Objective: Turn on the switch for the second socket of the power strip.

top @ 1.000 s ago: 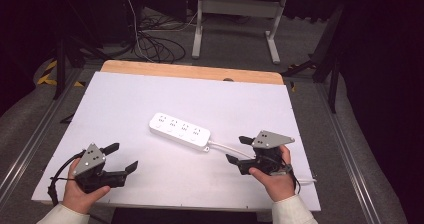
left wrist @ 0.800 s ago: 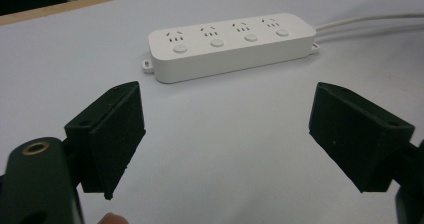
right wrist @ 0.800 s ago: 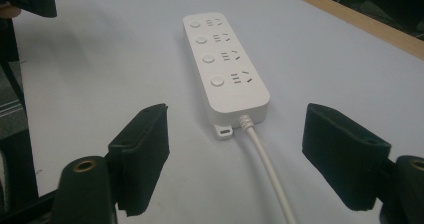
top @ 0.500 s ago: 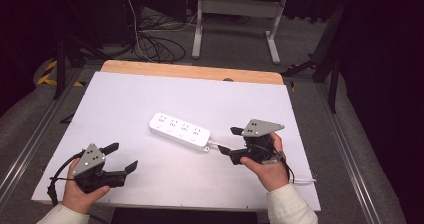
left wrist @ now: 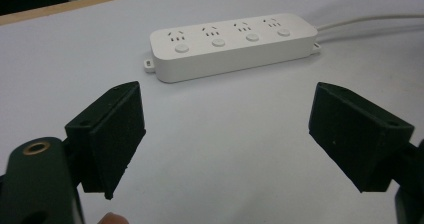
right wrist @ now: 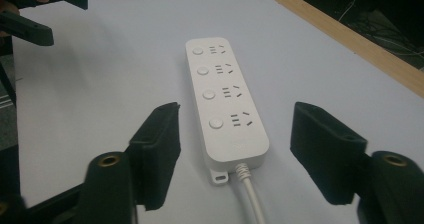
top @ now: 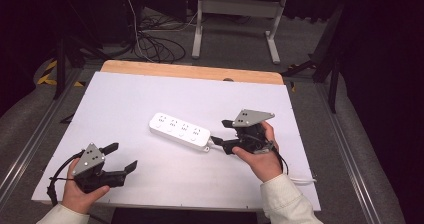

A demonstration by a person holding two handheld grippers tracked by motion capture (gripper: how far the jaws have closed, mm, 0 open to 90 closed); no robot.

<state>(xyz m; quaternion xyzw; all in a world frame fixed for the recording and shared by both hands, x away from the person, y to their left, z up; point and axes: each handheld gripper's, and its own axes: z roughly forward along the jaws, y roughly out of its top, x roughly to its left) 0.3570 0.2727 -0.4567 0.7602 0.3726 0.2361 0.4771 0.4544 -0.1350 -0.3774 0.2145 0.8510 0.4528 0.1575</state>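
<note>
A white power strip [top: 180, 130] with several sockets and round buttons lies flat mid-table, its white cord [top: 299, 179] trailing off to the right. My right gripper [top: 220, 132] is open just off the strip's cord end; in the right gripper view the strip [right wrist: 224, 104] lies between and beyond the spread jaws, and its cord [right wrist: 252, 199] runs toward the camera. My left gripper [top: 121, 156] is open at the front left of the table, well apart from the strip [left wrist: 232, 43], nothing between its pads [left wrist: 111, 134].
The white tabletop [top: 125, 104] has a wooden strip [top: 190, 71] along its far edge. Beyond it are floor cables [top: 150, 44] and a desk frame [top: 235, 14]. Metal rails run along both sides of the table.
My right gripper has moved left and slightly forward, up to the strip's cord end. The left gripper has stayed put.
</note>
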